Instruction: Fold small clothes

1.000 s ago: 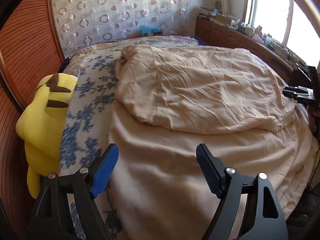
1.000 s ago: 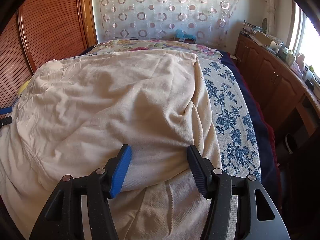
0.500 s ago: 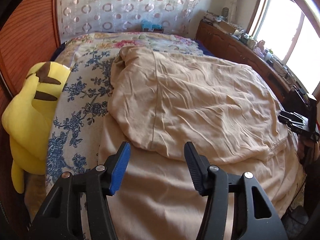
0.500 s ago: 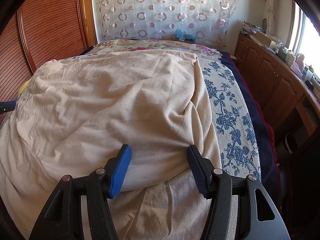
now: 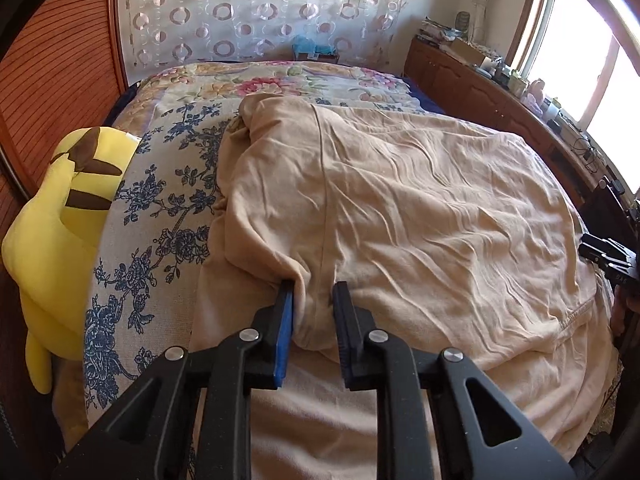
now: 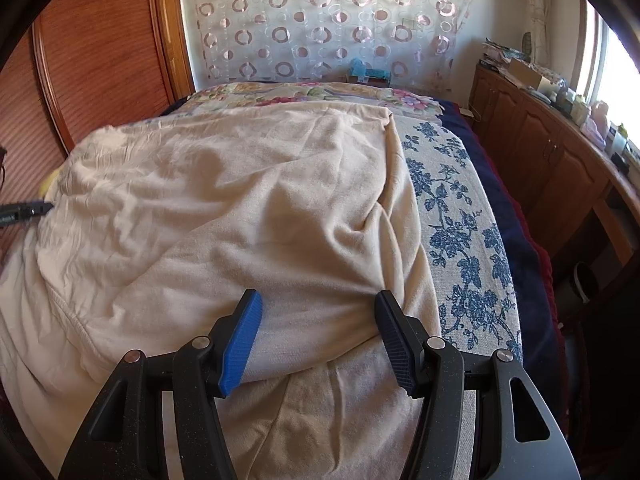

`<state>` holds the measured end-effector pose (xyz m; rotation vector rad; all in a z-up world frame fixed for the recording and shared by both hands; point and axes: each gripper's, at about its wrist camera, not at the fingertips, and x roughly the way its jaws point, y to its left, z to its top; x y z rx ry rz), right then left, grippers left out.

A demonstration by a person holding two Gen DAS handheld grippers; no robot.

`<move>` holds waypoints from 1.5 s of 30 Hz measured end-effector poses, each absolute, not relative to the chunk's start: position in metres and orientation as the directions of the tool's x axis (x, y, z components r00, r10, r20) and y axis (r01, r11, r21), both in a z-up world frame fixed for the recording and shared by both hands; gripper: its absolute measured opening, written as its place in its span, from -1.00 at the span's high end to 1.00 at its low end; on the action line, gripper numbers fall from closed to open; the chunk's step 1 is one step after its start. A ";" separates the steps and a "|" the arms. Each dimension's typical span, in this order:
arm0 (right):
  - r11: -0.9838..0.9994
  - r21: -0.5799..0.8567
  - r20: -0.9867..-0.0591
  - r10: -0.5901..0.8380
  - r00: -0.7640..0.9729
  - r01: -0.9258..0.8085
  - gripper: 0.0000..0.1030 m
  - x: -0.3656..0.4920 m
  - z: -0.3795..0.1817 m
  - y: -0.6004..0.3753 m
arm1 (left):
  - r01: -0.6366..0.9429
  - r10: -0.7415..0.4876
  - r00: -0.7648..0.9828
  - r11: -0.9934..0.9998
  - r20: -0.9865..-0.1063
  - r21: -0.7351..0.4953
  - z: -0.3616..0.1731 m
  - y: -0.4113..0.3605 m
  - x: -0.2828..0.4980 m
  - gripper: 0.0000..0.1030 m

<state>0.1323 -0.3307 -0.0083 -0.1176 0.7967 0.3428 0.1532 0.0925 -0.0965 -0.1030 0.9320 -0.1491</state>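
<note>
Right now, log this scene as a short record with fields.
surface: bed with blue floral cover
garment: beige garment, spread out and wrinkled, one layer folded over another
left gripper: shut on a bunched fold at the garment's near edge
right gripper: open, fingers straddling the folded edge, cloth between them, not pinched
bystander object: yellow plush toy at the bed's left edge, apart from the garment
background: patterned curtain, wooden cabinets by the window

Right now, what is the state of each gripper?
Left gripper: closed on a fold of the beige garment.
Right gripper: open, straddling the garment's edge, not gripping.
</note>
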 end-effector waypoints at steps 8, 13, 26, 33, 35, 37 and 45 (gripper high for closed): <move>0.938 0.123 -0.728 0.307 0.613 -0.323 0.07 0.137 -0.006 -0.359 | 0.085 -0.179 0.598 0.983 -0.781 -0.160 -0.098 0.094 0.151 0.59; 0.939 0.080 -0.737 0.281 0.614 -0.334 0.37 0.145 -0.004 -0.349 | 0.086 -0.152 0.608 0.988 -0.779 -0.125 -0.097 0.091 0.150 0.73; 0.943 -0.004 -0.741 0.220 0.635 -0.331 0.95 0.148 -0.010 -0.342 | 0.093 -0.184 0.609 0.983 -0.771 -0.160 -0.097 0.095 0.150 0.77; 0.925 -0.049 -0.633 0.264 0.728 -0.378 0.97 0.124 0.024 -0.336 | 0.140 -0.199 0.699 0.980 -0.687 -0.141 -0.063 0.091 0.126 0.88; 0.924 -0.057 -0.606 0.268 0.749 -0.377 0.97 0.117 0.034 -0.337 | 0.148 -0.198 0.723 0.980 -0.662 -0.131 -0.048 0.090 0.119 0.88; 0.923 -0.058 -0.590 0.275 0.759 -0.380 0.97 0.113 0.042 -0.338 | 0.153 -0.202 0.742 0.979 -0.639 -0.132 -0.035 0.089 0.115 0.88; 0.911 -0.029 -0.527 0.336 0.780 -0.412 0.97 0.079 0.070 -0.350 | 0.186 -0.235 0.792 0.972 -0.564 -0.144 0.001 0.088 0.080 0.88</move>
